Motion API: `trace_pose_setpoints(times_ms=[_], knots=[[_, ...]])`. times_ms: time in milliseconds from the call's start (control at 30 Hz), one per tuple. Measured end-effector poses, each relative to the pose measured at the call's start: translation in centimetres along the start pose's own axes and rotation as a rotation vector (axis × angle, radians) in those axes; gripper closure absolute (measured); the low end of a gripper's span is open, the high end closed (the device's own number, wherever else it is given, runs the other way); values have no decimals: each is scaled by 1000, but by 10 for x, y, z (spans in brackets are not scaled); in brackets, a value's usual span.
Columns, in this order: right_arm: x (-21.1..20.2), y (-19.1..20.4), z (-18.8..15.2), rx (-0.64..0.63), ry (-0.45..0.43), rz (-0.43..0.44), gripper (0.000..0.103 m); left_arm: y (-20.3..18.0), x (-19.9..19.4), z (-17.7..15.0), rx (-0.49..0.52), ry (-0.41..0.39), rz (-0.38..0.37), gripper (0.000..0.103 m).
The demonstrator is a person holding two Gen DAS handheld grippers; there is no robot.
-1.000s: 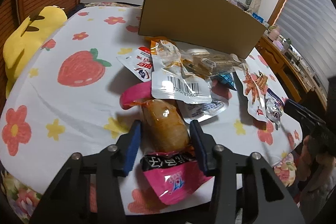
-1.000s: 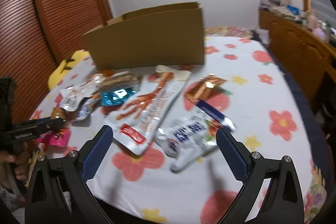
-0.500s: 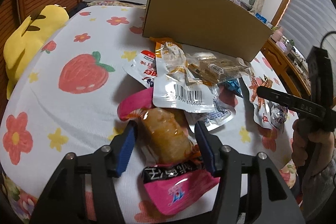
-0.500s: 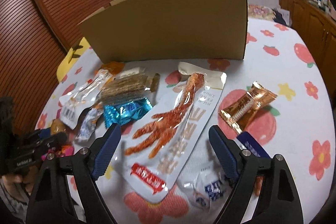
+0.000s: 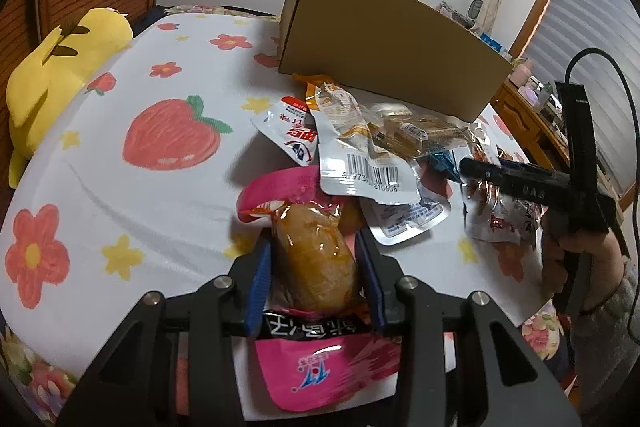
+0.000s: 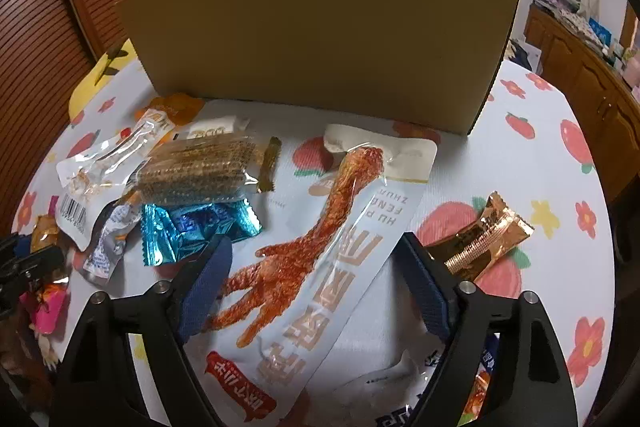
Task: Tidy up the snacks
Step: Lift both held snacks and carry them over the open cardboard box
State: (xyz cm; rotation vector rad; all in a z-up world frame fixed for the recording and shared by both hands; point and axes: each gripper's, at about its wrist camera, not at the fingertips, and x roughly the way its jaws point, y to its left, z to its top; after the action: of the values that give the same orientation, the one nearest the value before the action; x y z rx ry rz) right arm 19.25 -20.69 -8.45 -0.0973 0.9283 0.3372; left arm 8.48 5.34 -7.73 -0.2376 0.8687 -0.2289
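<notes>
Left wrist view: the left gripper (image 5: 316, 269), jaws just closing, grips the pink snack pouch (image 5: 314, 259), near the cardboard box (image 5: 384, 43).

Right wrist view: the right gripper (image 6: 316, 279), still unclenched while closing, straddles the chicken-foot packet (image 6: 316, 263) before that box; centre it before squeezing.

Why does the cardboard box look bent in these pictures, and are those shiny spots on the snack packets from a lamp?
Right wrist view: the fisheye lens bows the cardboard box top edge into an arc, and the corners go black. Glare glints on the blue foil packet and the chicken-foot packet; the light source is out of view. Left wrist view: the same bending tilts the room's walls; the pink packet near the lens looks soft and blurred.
</notes>
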Motion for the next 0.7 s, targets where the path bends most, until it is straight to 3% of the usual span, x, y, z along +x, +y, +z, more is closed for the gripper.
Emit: trace_pose_setpoints(times_ms=[200, 500, 700], knots=[[-7, -18, 4, 90, -5, 74, 80, 3, -4, -1, -2, -15, -4, 65], [-30, -19, 1, 113, -58, 166, 92, 6, -22, -7, 7, -66, -20, 65], [-49, -16, 3, 88, -110, 142, 94, 12, -33, -8, -6, -100, -21, 65]])
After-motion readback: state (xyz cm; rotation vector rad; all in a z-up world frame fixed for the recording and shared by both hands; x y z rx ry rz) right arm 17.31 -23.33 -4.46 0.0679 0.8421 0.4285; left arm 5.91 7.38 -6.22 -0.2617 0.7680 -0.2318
